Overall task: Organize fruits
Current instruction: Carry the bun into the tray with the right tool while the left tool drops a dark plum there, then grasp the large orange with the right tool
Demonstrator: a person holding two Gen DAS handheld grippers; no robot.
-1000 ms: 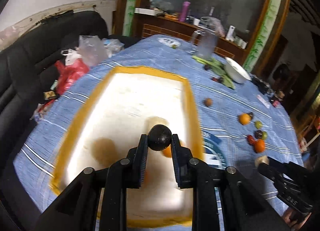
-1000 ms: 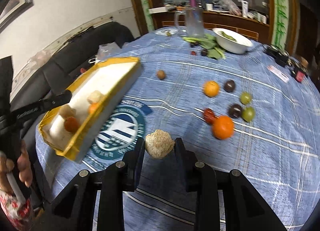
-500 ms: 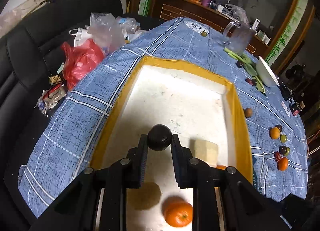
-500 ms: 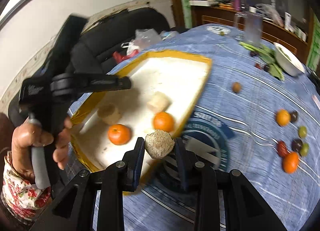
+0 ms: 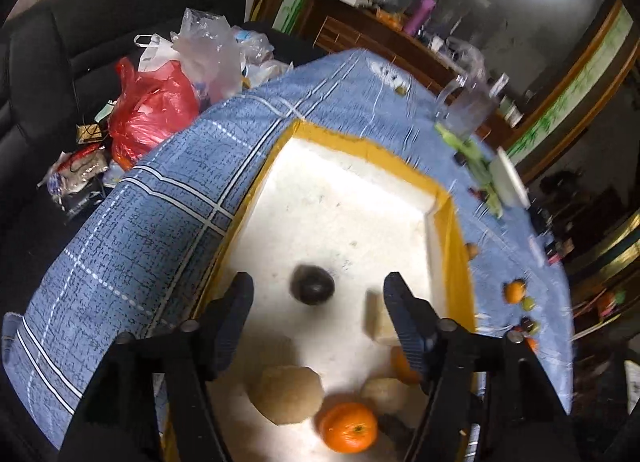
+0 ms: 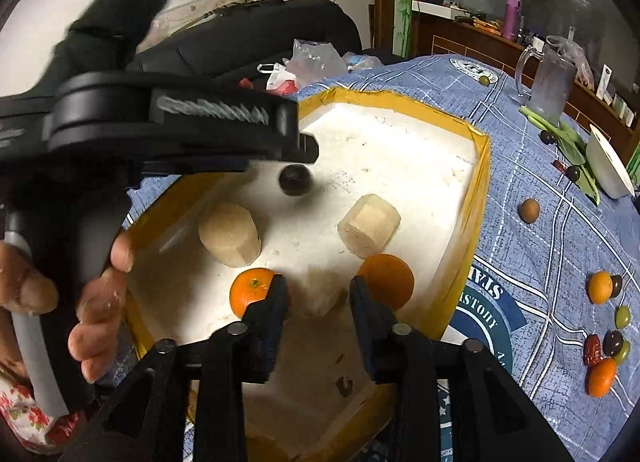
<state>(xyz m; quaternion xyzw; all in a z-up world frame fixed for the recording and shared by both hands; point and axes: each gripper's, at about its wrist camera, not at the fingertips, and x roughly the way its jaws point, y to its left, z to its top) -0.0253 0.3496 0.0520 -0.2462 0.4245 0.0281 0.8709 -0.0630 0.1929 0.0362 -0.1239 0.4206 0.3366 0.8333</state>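
A white foam tray [image 5: 440, 189] with a yellow rim lies on the blue cloth. My left gripper [image 5: 318, 294] hangs over it, jaws opening wide. The dark round fruit [image 5: 312, 290] is loose between them, blurred, over the tray floor. My right gripper [image 6: 318, 294] is at the tray's near end, jaws opening. A beige peeled piece [image 6: 324, 296] sits between them with gaps at both pads. In the tray lie two oranges [image 6: 252, 294] [image 6: 386, 280] and two more beige chunks [image 6: 230, 236] [image 6: 370, 223]. The right wrist view shows the left gripper [image 6: 296, 141] from the side above the dark fruit [image 6: 295, 179].
Loose fruit lies on the cloth to the right: oranges [image 6: 600, 288], grapes [image 6: 622, 316], a brown fruit [image 6: 529, 210]. Further back stand a white bowl [image 6: 608, 167] and a glass mug [image 6: 554, 81]. Plastic bags [image 5: 152, 109] sit on a black sofa. A hand [image 6: 100, 302] grips the left handle.
Both grippers moved from the table over the tray. The left jaws opened and let go of the dark fruit. The right jaws parted from the beige piece.
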